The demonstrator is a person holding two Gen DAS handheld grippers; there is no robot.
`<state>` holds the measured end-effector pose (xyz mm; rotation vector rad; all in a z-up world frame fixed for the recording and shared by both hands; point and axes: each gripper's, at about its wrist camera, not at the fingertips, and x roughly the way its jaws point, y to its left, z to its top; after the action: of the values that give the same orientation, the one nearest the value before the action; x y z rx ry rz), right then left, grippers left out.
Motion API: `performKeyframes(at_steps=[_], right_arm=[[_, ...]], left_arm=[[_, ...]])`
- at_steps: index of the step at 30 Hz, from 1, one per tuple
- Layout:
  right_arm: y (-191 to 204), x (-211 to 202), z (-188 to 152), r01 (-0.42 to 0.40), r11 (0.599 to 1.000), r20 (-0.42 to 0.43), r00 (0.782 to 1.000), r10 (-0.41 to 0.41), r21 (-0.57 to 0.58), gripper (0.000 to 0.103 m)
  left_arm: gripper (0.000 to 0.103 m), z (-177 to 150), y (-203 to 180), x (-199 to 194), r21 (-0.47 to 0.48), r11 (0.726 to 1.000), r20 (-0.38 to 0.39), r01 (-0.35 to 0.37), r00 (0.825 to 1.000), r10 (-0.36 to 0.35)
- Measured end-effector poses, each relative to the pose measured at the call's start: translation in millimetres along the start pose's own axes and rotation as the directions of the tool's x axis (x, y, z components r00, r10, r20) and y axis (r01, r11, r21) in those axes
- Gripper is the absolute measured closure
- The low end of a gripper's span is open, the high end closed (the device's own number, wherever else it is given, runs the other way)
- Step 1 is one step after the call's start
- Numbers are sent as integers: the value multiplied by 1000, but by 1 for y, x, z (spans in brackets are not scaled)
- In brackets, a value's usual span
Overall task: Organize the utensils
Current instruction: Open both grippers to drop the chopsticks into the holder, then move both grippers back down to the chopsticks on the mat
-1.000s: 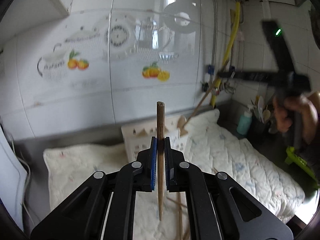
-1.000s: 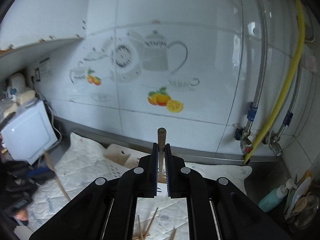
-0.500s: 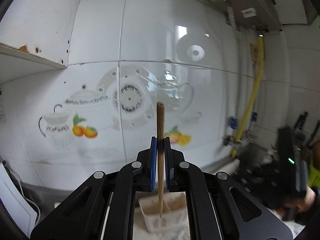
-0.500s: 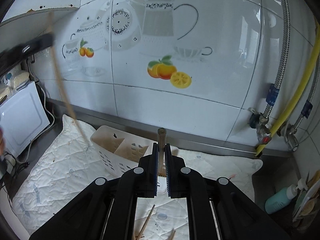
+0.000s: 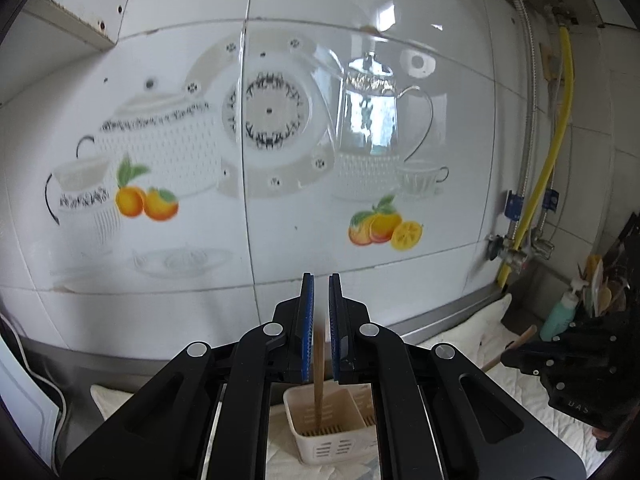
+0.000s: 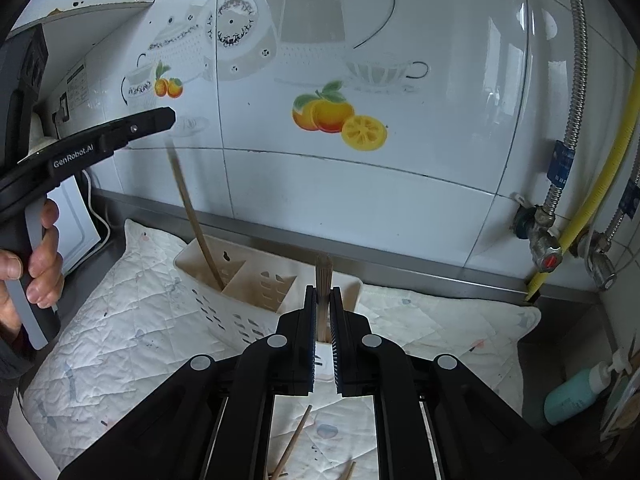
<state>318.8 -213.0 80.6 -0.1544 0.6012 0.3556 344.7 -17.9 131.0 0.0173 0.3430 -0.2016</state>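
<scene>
Left gripper's narrow jaws letting brown wooden chopstick slide into cream slotted plastic caddy; lower right gripper's clamped second chopstick upright alongside

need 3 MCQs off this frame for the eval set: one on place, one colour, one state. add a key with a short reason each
1. Where is the lower end of the chopstick under the left claw?
A. In an end compartment of the cream caddy
B. On a plate
C. In a sink

2. What colour is the hose by the wall pipes?
A. Red
B. Yellow
C. Black

3. What state is the right claw in?
A. Open and empty
B. Shut on a spoon
C. Shut on a second chopstick

Key: 1 A, the stick slants down into the caddy's end slot. 2 B, it runs bright yellow down the tiles. 3 C, the blue pads pinch an upright wooden stick.
</scene>
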Motion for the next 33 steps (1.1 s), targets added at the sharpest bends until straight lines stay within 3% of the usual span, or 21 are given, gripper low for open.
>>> performKeyframes(at_steps=[2, 6, 15, 21, 29, 33], right_arm=[[1, -2, 0, 6, 1000, 5, 1000, -6, -4, 95], [3, -12, 3, 21, 1000, 29, 999, -21, -6, 78], [11, -80, -24, 11, 1000, 112, 994, -12, 7, 78], [35, -116, -94, -58, 998, 111, 992, 55, 19, 78], [69, -110, -201, -115, 993, 16, 993, 114, 25, 81], [84, -95, -244, -135, 991, -50, 989, 136, 22, 85]], left_arm=[[97, -2, 1, 1, -5, 1000, -11, 9, 1000, -9], [94, -2, 0, -5, -9, 1000, -6, 12, 1000, -12], [64, -6, -7, -71, -7, 1000, 40, 23, 999, -22], [45, -53, -13, -118, -6, 999, 3, 36, 999, -36], [44, -145, -11, -153, -84, 995, -111, 53, 992, -62], [44, -185, -1, -163, -130, 991, -165, 26, 985, -48]])
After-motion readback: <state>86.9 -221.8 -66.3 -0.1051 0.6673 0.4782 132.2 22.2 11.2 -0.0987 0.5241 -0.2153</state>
